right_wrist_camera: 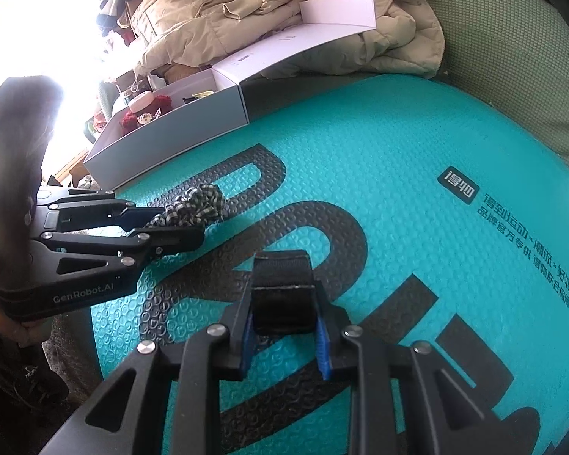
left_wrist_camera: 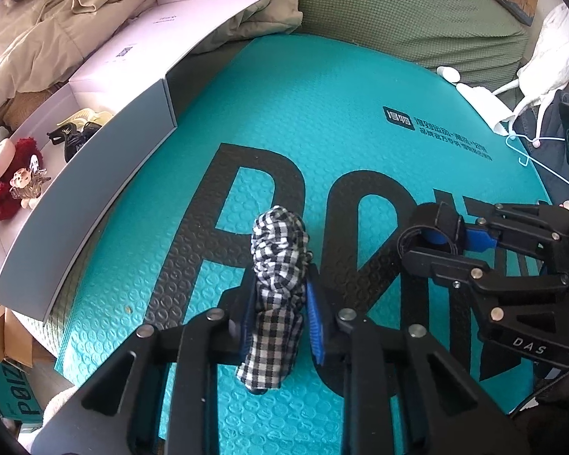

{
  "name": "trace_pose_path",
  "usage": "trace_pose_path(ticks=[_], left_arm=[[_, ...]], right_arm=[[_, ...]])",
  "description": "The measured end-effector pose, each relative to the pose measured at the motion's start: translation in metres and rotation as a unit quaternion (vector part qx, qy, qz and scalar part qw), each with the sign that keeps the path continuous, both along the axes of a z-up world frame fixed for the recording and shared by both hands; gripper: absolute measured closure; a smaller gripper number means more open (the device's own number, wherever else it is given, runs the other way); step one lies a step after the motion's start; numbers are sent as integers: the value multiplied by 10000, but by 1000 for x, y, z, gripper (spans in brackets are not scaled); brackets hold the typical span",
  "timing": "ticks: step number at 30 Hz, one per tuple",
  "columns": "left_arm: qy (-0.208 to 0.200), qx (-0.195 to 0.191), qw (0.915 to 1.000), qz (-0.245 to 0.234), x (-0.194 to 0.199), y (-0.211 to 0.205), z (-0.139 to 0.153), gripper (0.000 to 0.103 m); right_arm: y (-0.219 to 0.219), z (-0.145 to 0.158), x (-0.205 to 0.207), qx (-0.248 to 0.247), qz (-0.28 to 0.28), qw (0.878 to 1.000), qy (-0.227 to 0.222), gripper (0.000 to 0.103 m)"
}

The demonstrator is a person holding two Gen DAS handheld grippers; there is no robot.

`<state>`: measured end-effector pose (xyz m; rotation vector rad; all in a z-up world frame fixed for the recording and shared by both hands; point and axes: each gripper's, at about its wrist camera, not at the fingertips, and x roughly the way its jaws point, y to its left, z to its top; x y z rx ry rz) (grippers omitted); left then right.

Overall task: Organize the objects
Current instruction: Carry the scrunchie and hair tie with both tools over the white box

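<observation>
Over the teal mat, the left tool grips a checked scrunchie and the right tool a black strap, both apparently next bound for the open white box.

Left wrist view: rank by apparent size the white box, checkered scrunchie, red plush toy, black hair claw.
1. white box
2. checkered scrunchie, though it is nearest the camera, in the left gripper
3. red plush toy
4. black hair claw

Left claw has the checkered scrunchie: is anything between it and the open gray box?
Nothing visible. From the scrunchie in the left claw, only bare teal mat lies up to the gray box. The box's near wall stands upright, so the scrunchie must go over it. A red plush and black clip lie inside.
</observation>
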<state>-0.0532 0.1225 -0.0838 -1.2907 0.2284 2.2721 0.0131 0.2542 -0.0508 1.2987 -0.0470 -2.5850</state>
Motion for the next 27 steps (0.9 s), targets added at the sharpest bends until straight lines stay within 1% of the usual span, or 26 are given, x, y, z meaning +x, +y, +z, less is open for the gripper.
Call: trace_pose_path(ticks=[3, 8, 15, 20, 27], left_arm=[[3, 39, 10000, 86, 4, -8, 6, 81], [92, -4, 9996, 263, 12, -25, 17, 81], [140, -38, 9981, 607, 25, -53, 30, 81], [151, -146, 9958, 891, 36, -76, 36, 81], [151, -159, 9915, 1284, 49, -110, 44, 81]], right_arm=[[-7, 6, -3, 54, 129, 9999, 59, 78], [-23, 16, -9, 103, 373, 9992, 141, 78], [-51, 26, -12, 123, 805, 9965, 197, 78], [-74, 31, -14, 101, 1121, 9934, 234, 78], [-107, 36, -13, 77, 1597, 9868, 256, 78]])
